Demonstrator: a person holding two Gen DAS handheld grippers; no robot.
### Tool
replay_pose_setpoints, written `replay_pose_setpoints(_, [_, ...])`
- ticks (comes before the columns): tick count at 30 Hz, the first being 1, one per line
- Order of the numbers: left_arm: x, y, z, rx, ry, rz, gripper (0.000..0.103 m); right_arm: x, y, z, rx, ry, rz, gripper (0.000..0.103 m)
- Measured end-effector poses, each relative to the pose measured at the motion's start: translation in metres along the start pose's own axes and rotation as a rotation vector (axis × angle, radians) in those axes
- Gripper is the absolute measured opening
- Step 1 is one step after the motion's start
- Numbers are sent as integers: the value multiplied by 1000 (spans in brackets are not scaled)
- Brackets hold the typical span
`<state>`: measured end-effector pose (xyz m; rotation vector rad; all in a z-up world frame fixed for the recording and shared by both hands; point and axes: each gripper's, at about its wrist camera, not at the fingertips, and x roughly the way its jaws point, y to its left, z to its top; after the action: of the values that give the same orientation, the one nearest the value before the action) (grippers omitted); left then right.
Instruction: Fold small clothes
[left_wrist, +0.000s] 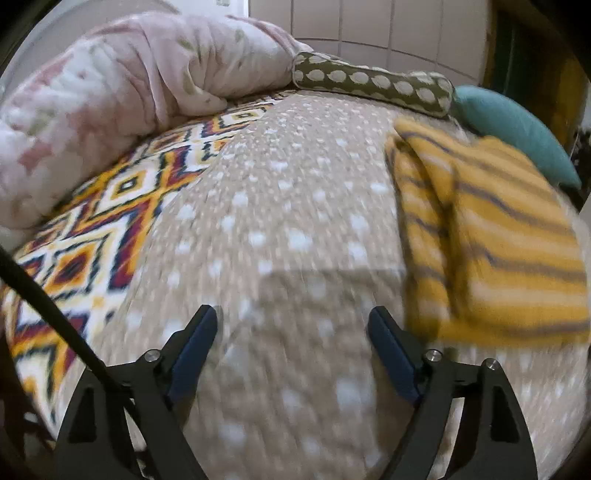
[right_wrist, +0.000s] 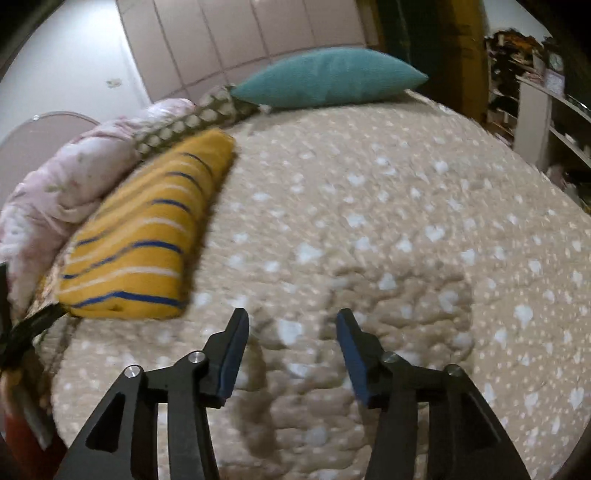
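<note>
In the left wrist view, a pink quilt (left_wrist: 110, 92) lies bunched at ten o'clock, on a patterned sheet (left_wrist: 92, 236). A beige dotted blanket (left_wrist: 295, 206) covers the middle of the bed. At twelve o'clock lies an olive bolster (left_wrist: 373, 83), and next to it a teal pillow (left_wrist: 517, 129) at two o'clock. The folded yellow striped garment (left_wrist: 498, 240) rests on the blanket at three o'clock. The left gripper (left_wrist: 293, 326) is spread wide at six o'clock, with nothing between its jaws; its right finger is just beside the garment's near edge.

In the right wrist view, the garment (right_wrist: 147, 236) lies at nine o'clock, well apart from the right gripper (right_wrist: 291, 328). This claw is also spread and empty, above the bare blanket (right_wrist: 406, 221).
</note>
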<state>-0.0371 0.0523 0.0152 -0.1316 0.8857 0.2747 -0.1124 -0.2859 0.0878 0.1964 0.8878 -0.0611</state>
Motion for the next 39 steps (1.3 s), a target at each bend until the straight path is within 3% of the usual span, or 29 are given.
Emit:
replay_pose_setpoints(4, [-23, -4, -27, 3, -42, 30, 88, 3, -6, -4, 3, -31, 18, 59])
replay_pose_setpoints(11, [-38, -16, -46, 67, -82, 79, 95, 7, 14, -16, -103, -72, -47, 65])
replay_pose_setpoints(30, [-55, -36, -53, 51, 86, 109, 97, 8, 23, -26, -163, -126, -114, 67])
replay_pose_setpoints(39, [-66, -56, -67, 91, 70, 122, 97, 7, 24, -27, -168, -131, -123, 67])
